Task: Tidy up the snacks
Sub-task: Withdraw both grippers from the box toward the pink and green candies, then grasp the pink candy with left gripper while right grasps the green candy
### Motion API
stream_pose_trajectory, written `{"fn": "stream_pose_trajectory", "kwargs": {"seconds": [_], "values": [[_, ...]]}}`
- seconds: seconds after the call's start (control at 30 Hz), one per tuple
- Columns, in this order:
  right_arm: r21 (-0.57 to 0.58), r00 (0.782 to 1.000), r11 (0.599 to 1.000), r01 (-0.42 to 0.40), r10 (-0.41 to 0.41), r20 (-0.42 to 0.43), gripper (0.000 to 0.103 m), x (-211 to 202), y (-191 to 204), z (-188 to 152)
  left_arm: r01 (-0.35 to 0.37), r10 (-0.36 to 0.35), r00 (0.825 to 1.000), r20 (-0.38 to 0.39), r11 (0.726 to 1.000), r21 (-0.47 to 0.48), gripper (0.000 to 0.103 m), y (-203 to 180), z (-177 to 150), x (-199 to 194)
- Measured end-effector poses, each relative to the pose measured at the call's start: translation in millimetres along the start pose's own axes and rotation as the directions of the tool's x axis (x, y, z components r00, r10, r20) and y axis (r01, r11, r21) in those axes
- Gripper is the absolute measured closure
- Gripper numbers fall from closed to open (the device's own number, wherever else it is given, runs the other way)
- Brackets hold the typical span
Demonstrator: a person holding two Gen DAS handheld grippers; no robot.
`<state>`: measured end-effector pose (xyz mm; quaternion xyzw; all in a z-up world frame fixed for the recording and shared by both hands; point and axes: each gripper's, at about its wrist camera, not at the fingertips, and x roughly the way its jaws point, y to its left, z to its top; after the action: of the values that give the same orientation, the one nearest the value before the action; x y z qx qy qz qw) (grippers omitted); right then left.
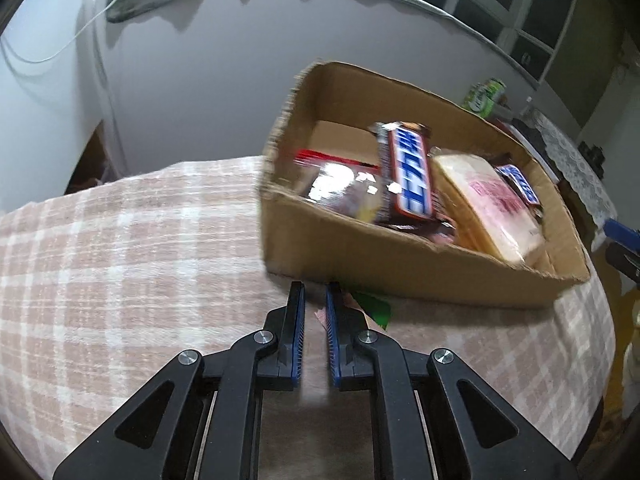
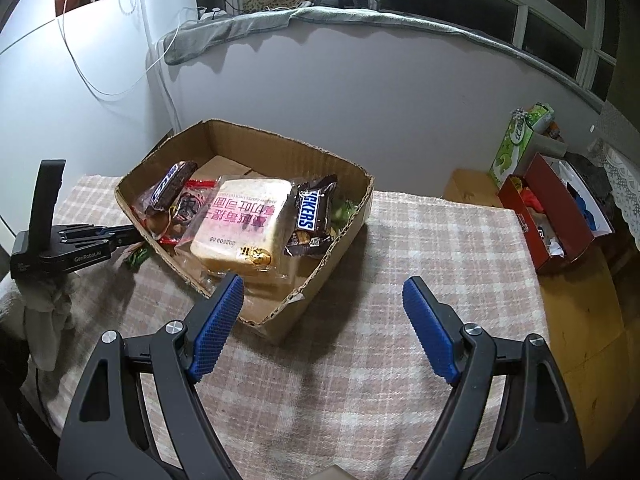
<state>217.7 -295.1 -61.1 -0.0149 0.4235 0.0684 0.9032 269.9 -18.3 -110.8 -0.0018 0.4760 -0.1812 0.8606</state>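
Matt corrugated cardboard box (image 2: 340, 216), glossy plastic wrappers (image 2: 312, 212) (probably foil-lined), woven checked tablecloth (image 2: 420, 240).

Cardboard box (image 2: 340, 216): shallow, open-topped, torn rim, brown; sits on the plaid cloth, one corner toward the right wrist camera.

Bread pack (image 2: 240, 228): square, pale slices in clear wrap with pink print; lies flat in the box centre, the largest item.

Snickers bar (image 2: 312, 210): brown wrapper, blue lettering; rests just right of the bread, tilted on other wrappers.

Second Snickers bar (image 2: 170, 188): same wrapper; lies at the box's left side, leaning over a clear packet with red trim (image 2: 188, 204).

Green wrapper (image 2: 138, 257): small, crumpled; lies on the cloth outside the box, against its left wall.
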Motion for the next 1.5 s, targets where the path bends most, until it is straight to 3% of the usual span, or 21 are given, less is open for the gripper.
{"fn": "stream_pose_trajectory", "kwargs": {"seconds": [0.57,0.73,0.9,0.93,0.97,1.0,1.5], "values": [[-0.016,0.999,1.000,-0.027,0.026,-0.021,0.019,-5,14,-20,0.121,-0.119,0.993,-0.026,0.978,0.169,0.094,-68,-44,-22],[-0.002,0.999,0.999,-0.045,0.045,-0.025,0.019,-12,15,-33,0.110,-0.108,0.994,-0.021,0.975,0.191,0.094,-75,-53,-30],[0.025,0.997,0.998,-0.065,0.066,-0.034,0.019,-17,11,-50,0.069,-0.073,0.997,0.022,0.986,0.150,0.091,-71,-66,-49],[0.029,0.997,0.997,-0.071,0.072,-0.039,0.019,-17,11,-53,0.070,-0.075,0.997,0.027,0.986,0.150,0.086,-72,-68,-52],[0.033,0.996,0.996,-0.078,0.079,-0.044,0.019,-18,11,-56,0.067,-0.073,0.997,0.032,0.986,0.152,0.071,-73,-69,-56],[0.037,0.995,0.996,-0.083,0.084,-0.047,0.019,-18,11,-59,0.064,-0.070,0.997,0.036,0.985,0.159,0.063,-74,-72,-58],[0.035,0.991,0.994,-0.104,0.107,-0.076,0.019,-20,23,-75,0.020,-0.020,1.000,-0.004,0.967,0.253,0.064,-87,-85,-52]]}}
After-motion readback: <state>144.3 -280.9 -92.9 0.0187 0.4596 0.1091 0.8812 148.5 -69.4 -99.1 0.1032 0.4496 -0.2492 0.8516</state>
